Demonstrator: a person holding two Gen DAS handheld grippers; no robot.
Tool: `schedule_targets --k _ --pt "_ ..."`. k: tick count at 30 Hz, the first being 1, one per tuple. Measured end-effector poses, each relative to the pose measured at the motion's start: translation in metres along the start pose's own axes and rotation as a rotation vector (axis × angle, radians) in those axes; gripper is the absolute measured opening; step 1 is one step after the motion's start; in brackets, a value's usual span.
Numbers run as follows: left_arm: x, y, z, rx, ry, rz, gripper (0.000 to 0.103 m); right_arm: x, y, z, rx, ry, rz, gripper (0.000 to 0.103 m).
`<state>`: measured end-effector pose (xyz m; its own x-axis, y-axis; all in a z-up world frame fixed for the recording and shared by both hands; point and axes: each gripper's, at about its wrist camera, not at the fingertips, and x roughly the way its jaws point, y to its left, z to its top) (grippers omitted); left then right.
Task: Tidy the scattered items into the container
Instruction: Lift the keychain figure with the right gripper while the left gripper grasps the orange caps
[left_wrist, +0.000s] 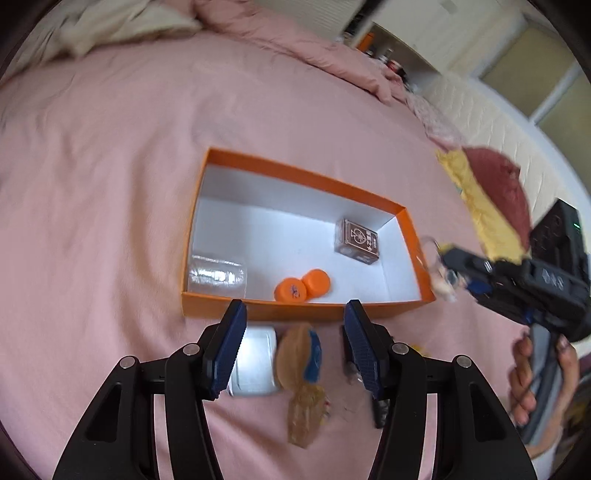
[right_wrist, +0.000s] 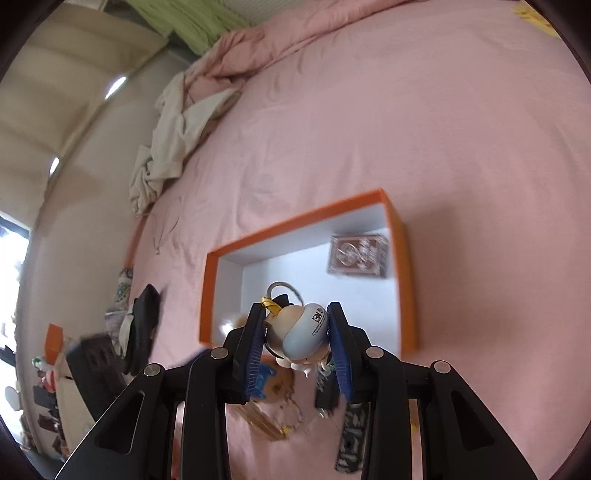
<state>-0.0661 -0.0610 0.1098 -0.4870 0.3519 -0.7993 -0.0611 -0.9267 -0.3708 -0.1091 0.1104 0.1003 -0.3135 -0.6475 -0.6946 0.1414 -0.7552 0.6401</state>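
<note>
Holding: the right gripper (right_wrist: 297, 332) has its fingers (right_wrist: 255, 343) pressed on both sides of a small figurine keychain (right_wrist: 304, 332), just above the near rim of the box.
Box: an orange box (left_wrist: 295, 173) with a white inside sits on the pink bed (left_wrist: 110, 166).
Inside: a brown card pack (left_wrist: 356, 242), 2 orange caps (left_wrist: 301, 286) and a clear plastic piece (left_wrist: 216, 275).
Left gripper (left_wrist: 293, 343): fingers (left_wrist: 229, 350) apart with nothing pinched, over a white item (left_wrist: 258, 362) and a brown-and-blue item (left_wrist: 301, 356) lying on the bed just outside the box.
Person: a hand (left_wrist: 532, 376) grips the right gripper's handle.
</note>
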Motion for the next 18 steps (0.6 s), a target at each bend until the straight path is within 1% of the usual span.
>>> schedule_targets --k 1,2,3,5,6,8,9,13,14,16,18 --pt "0.002 -0.007 0.009 0.042 -0.008 0.007 0.056 -0.004 -0.004 -0.009 0.001 -0.008 -0.024 0.033" --pt "0.005 -0.012 0.017 0.063 0.000 -0.002 0.056 -0.008 -0.009 -0.018 0.010 -0.010 -0.045 0.033" --pt "0.010 -0.017 0.027 0.083 0.024 -0.029 0.056 -0.009 -0.012 -0.024 0.021 -0.011 -0.047 0.033" --pt "0.018 -0.022 0.040 0.107 0.044 -0.060 0.056 -0.009 -0.019 -0.039 0.042 0.010 -0.030 0.033" --pt "0.021 -0.027 0.045 0.128 0.054 -0.063 0.056 -0.003 -0.019 -0.043 0.042 0.019 -0.025 0.033" --pt "0.035 -0.037 0.056 0.191 0.106 -0.041 0.055 0.001 -0.020 -0.046 0.051 0.028 -0.017 0.033" --pt "0.044 -0.043 0.060 0.232 0.151 -0.028 0.055 -0.001 -0.023 -0.043 0.052 0.031 -0.011 0.033" --pt "0.091 -0.054 0.066 0.407 0.382 0.046 0.051 -0.011 -0.021 -0.041 0.044 0.006 0.009 0.033" --pt "0.104 -0.055 0.065 0.450 0.447 0.051 0.051 -0.012 -0.020 -0.041 0.042 0.004 0.014 0.033" --pt "0.125 -0.057 0.059 0.515 0.544 0.066 0.051 -0.016 -0.024 -0.046 0.044 0.007 0.019 0.033" --pt "0.140 -0.058 0.054 0.546 0.586 0.076 0.050 -0.015 -0.026 -0.045 0.050 0.009 0.023 0.033"
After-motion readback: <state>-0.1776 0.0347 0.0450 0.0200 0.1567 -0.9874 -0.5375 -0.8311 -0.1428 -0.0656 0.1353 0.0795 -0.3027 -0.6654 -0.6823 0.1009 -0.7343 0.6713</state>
